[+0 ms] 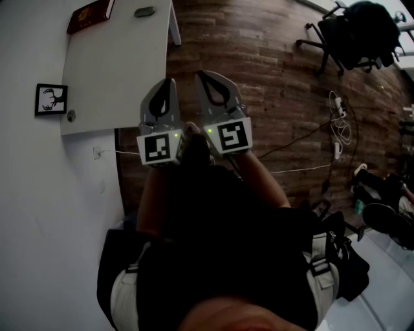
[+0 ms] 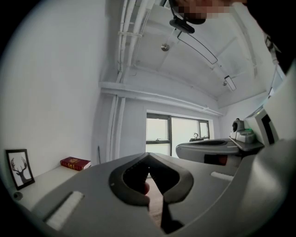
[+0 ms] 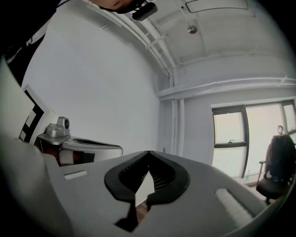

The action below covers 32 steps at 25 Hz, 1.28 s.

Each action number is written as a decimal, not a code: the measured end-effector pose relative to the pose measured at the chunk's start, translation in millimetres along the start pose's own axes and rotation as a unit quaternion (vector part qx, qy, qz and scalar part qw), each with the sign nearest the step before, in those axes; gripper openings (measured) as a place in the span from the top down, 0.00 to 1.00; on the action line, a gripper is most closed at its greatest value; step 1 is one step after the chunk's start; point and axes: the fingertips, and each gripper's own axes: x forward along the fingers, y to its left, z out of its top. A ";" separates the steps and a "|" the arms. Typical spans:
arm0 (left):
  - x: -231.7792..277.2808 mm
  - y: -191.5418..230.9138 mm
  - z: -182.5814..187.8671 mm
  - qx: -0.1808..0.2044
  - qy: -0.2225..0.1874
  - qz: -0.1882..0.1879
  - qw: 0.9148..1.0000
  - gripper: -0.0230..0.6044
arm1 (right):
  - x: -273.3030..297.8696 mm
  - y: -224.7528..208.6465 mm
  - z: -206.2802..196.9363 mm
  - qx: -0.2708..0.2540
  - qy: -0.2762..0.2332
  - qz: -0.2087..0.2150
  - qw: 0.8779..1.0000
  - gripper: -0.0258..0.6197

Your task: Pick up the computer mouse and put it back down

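Observation:
The grey computer mouse (image 1: 144, 11) lies at the far end of the white table (image 1: 116, 71), well beyond both grippers. My left gripper (image 1: 170, 81) and right gripper (image 1: 200, 74) are held side by side over the table's near right edge and the wooden floor. Both point level toward the far end. Each is shut with its tips touching and nothing between them. In the left gripper view the left gripper (image 2: 148, 155) is shut, and the right gripper's body (image 2: 208, 150) shows beside it. The right gripper (image 3: 149, 153) is likewise shut in its own view. The mouse appears in neither gripper view.
A red book (image 1: 89, 15) lies at the table's far left corner, also the red book (image 2: 75, 163). A framed deer picture (image 1: 51, 99) and a small round object (image 1: 71, 116) stand near the wall. An office chair (image 1: 356, 35) and cables (image 1: 339, 132) are on the floor at right.

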 end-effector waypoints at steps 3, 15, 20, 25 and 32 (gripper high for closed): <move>40.1 22.3 5.2 -0.017 -0.005 -0.006 1.000 0.96 | 36.8 -11.3 0.3 -0.008 0.008 0.000 1.000 0.94; 141.1 79.8 18.1 -0.049 -0.018 0.008 0.999 0.96 | 137.3 -53.6 3.5 -0.021 0.035 0.017 0.999 0.94; 164.6 95.6 13.1 -0.050 -0.008 0.031 0.998 0.96 | 170.5 -63.3 -2.7 -0.012 0.040 0.047 0.998 0.94; 195.1 108.8 0.7 -0.048 0.008 0.068 0.996 0.96 | 205.2 -85.2 -16.1 0.000 0.039 0.080 0.996 0.94; 264.3 126.3 2.0 -0.027 0.022 0.145 0.989 0.96 | 267.0 -137.2 -24.6 0.012 0.028 0.156 0.987 0.94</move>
